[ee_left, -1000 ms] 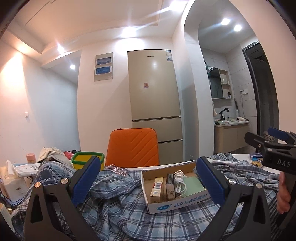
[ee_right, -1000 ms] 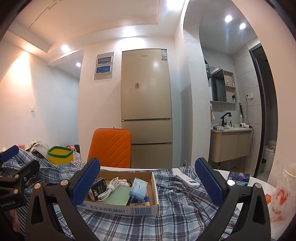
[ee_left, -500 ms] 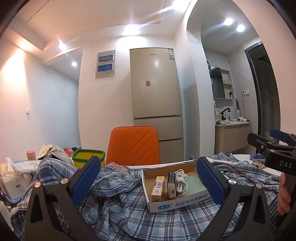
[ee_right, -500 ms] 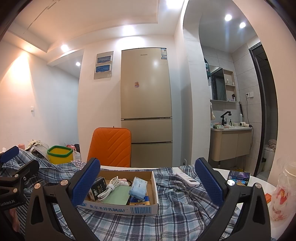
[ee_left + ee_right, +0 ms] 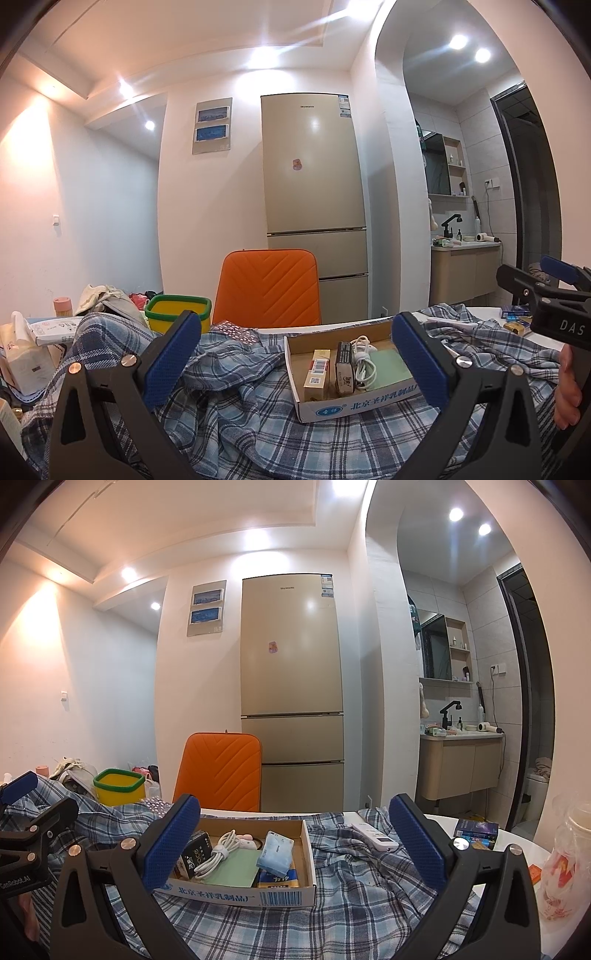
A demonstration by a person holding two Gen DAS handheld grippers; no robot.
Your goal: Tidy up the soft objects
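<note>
A blue plaid cloth (image 5: 236,413) (image 5: 354,890) lies rumpled across the table. On it rests a shallow cardboard box (image 5: 351,404) (image 5: 240,895) holding a white cable, small packs and a green pad. My left gripper (image 5: 295,354) stands open above the cloth, just short of the box, with nothing between its fingers. My right gripper (image 5: 293,834) is open too, facing the box from the other side. Each gripper shows at the edge of the other's view.
An orange chair back (image 5: 267,288) stands behind the table, with a beige fridge (image 5: 314,206) beyond it. A yellow tub with a green rim (image 5: 178,312) and tissue packs (image 5: 22,362) sit left. A white remote (image 5: 375,836), a blue box (image 5: 476,829) and a plastic bag (image 5: 565,860) lie right.
Both views have tilted slightly, so the box and cloth sit a little lower in frame. Both grippers stay open and the cloth and box have not moved.
</note>
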